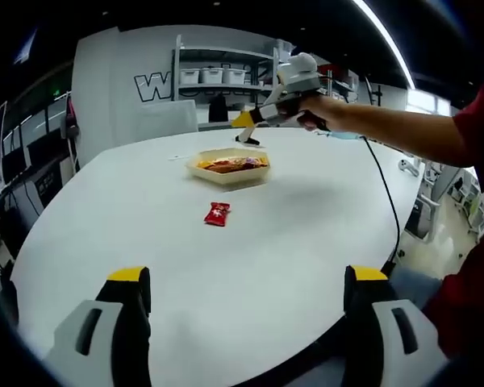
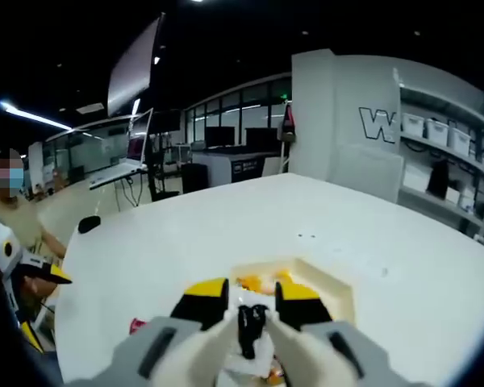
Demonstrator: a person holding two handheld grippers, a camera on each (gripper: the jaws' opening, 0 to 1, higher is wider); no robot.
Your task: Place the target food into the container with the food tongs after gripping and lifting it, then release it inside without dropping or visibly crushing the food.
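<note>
1. My left gripper [image 1: 246, 294] sits low in the left gripper view, its two yellow-tipped jaws spread wide apart with nothing between them.
2. My right gripper [image 2: 250, 310] has its yellow-tipped jaws drawn close together, clamped on a slim black piece that stands between the tips.
3. In the left gripper view I see the right gripper well ahead of the left jaws, held out on my bare forearm [image 1: 395, 133] with a red sleeve [image 1: 480, 121] at the shoulder.

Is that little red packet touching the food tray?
Apart. In the left gripper view the red packet lies on the white table nearer the camera than the tray, with a strip of bare tabletop between them.
</note>
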